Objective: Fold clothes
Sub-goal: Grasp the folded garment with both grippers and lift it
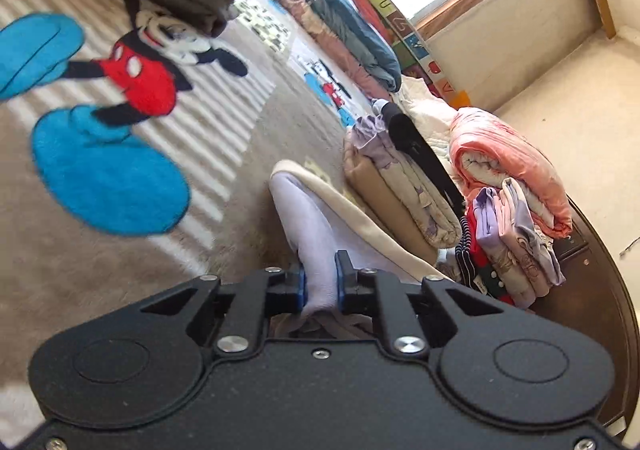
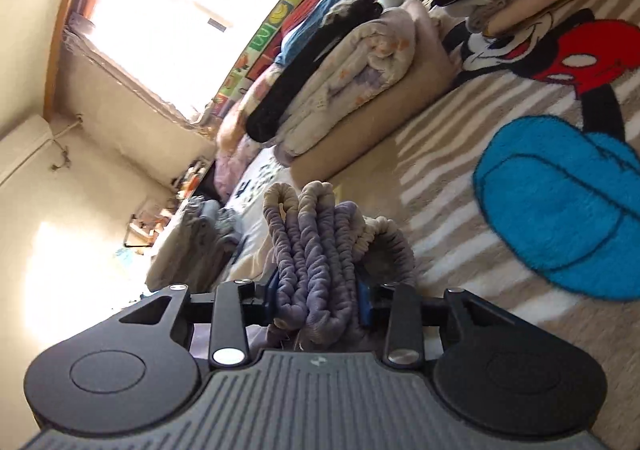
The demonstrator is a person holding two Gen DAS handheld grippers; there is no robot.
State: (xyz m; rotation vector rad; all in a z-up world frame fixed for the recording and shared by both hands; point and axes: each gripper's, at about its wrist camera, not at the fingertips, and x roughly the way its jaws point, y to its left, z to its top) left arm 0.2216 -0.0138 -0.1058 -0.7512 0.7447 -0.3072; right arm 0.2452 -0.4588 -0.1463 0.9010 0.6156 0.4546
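You had the left gripper [image 1: 320, 278] pinched tight on a pale lilac garment [image 1: 308, 218], its cream-edged part [image 1: 360, 210] trailing forward toward the rug [image 1: 120, 270]. The right gripper [image 2: 316, 290] was clamped on a thick bunch of gathered elastic hem [image 2: 316, 234], lilac and cream, several ruffled folds squeezed together between the fingers. Whether both grips were on one piece, the views didn't settle, though the colours matched. The cloth hung off the grippers, above the cartoon-mouse rug, with a folded stack [image 1: 516, 250] just beside it on the left view and folded bedding [image 2: 352, 90] ahead on the right.

My read: this was a lift-and-spread moment. To do it well, you needed that right bunch thinned out, because so many layers in one pinch would drag the fold crooked. Pulling the two grips apart evenly should have flattened the fabric before laying it down clear of the stacks.
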